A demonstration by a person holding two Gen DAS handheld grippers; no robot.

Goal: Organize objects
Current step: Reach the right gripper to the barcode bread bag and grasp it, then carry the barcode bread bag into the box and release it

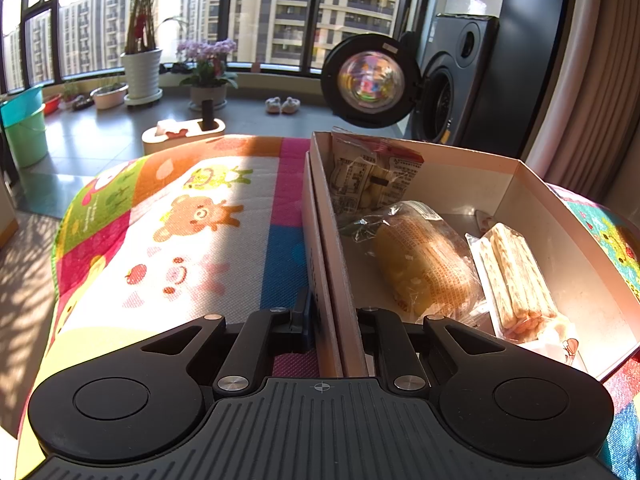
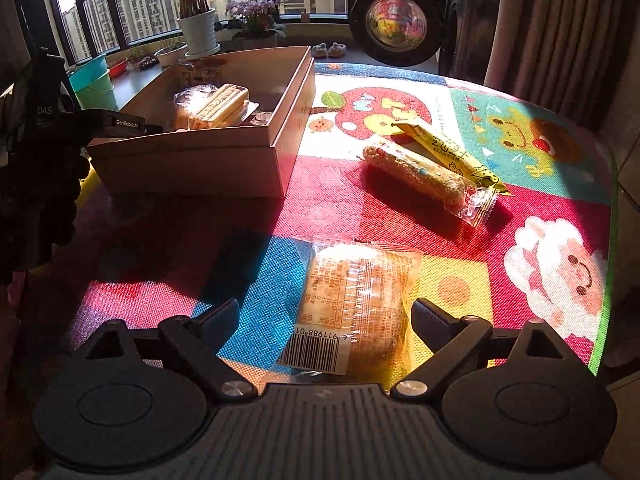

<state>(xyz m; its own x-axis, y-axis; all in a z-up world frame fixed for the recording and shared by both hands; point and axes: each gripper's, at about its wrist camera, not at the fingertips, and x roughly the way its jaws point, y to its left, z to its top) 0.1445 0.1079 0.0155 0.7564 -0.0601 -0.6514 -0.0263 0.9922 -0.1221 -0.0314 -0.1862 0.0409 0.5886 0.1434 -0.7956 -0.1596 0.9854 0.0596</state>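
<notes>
Left wrist view: my left hand-held gripper (image 1: 333,322) is clamped narrow on the near wall of the cardboard box (image 1: 532,200), one finger outside the wall and one inside. The box rests on the bench, which is covered by a cartoon-print mat (image 1: 192,220). Inside the box, a bread roll in clear wrap (image 1: 428,260) lies just behind the gripped wall; a pack of long wafer biscuits (image 1: 516,276) lies beside it toward the far side wall; a printed snack bag (image 1: 372,176) leans in the corner farthest from me. Beyond the box, a washing machine (image 1: 452,92) stands with its round door (image 1: 370,80) swung open. Right wrist view: my right hand-held gripper (image 2: 325,316) is spread wide, its fingers on either side of a wrapped bread packet (image 2: 356,304) that lies flat on the mat with its barcode end toward me; I cannot tell whether the fingers touch the wrapper. Measured from the box, this packet lies well apart toward me. A clear-wrapped rice-crisp bar (image 2: 420,176) lies on the mat near the box's long side, with a yellow stick packet (image 2: 452,148) touching it on the side away from the box.
</notes>
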